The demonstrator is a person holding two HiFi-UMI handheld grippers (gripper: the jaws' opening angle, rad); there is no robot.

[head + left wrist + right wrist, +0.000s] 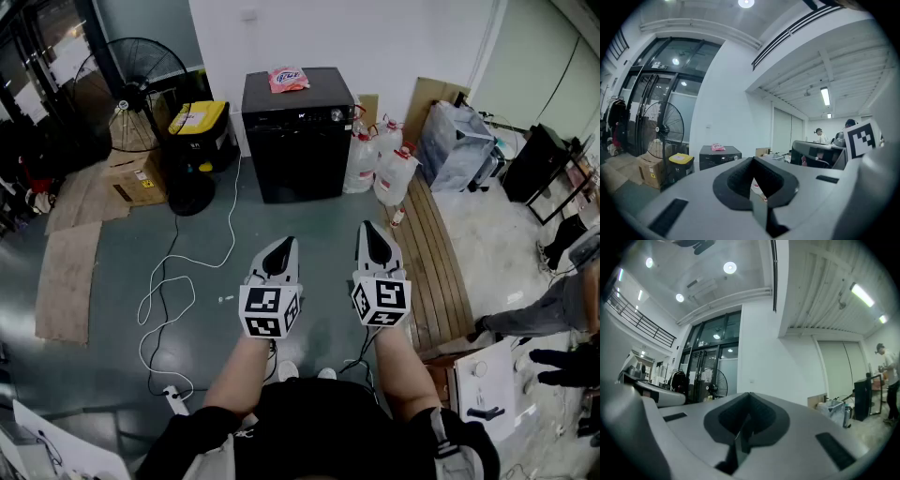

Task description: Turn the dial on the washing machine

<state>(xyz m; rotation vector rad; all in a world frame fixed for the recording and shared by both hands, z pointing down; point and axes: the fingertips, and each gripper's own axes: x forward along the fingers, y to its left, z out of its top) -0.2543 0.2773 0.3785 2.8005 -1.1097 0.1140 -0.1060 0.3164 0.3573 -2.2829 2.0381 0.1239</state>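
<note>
Head view: we held the left gripper [283, 246] and right gripper [371, 234] empty, jaws pressed together, probably because the washing machine dial [338, 115] at upper centre stood well apart.

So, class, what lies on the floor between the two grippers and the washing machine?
In the head view, bare grey floor runs up to the washing machine; a white cable trails just left of that stretch.

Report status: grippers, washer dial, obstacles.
Left gripper and right gripper shut, empty, side by side. Washing machine ahead across the floor, dial untouched. White cable on floor to the left.
</note>
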